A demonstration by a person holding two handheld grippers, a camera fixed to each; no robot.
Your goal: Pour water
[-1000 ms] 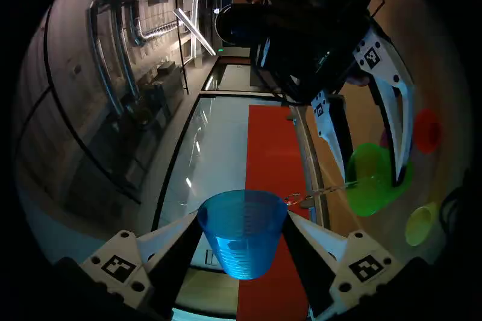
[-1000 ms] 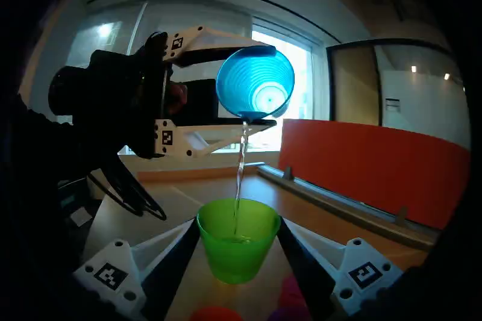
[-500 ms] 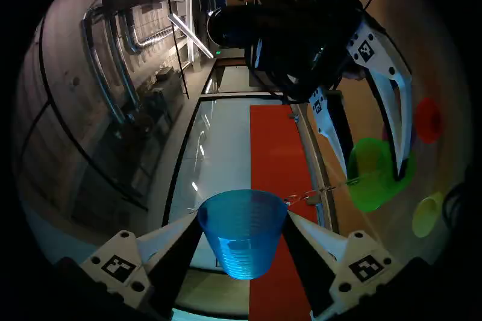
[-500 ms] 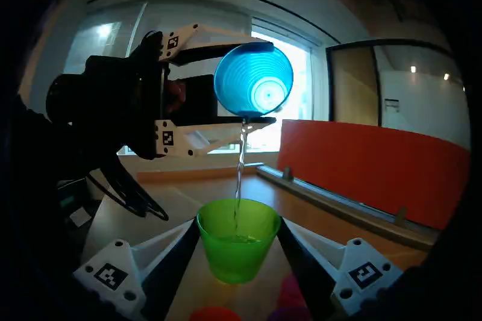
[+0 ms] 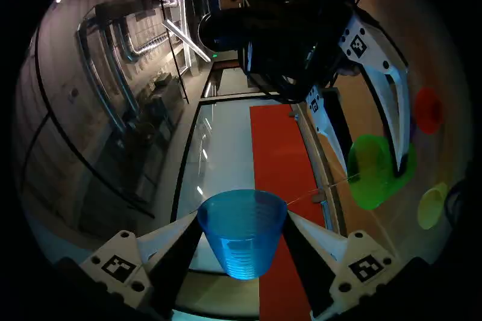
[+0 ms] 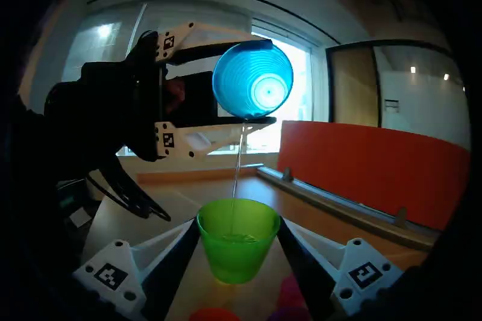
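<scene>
Blue cup (image 5: 243,241), clamped in the left gripper (image 5: 243,217), is trickling water (image 6: 236,176) into the green cup (image 6: 238,246) the right gripper (image 6: 238,221) is clamping; probably righting next.

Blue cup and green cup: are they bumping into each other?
Apart. The right gripper view shows the blue cup tipped above the green cup, open space between them, with just a thin stream of water crossing it.
</scene>
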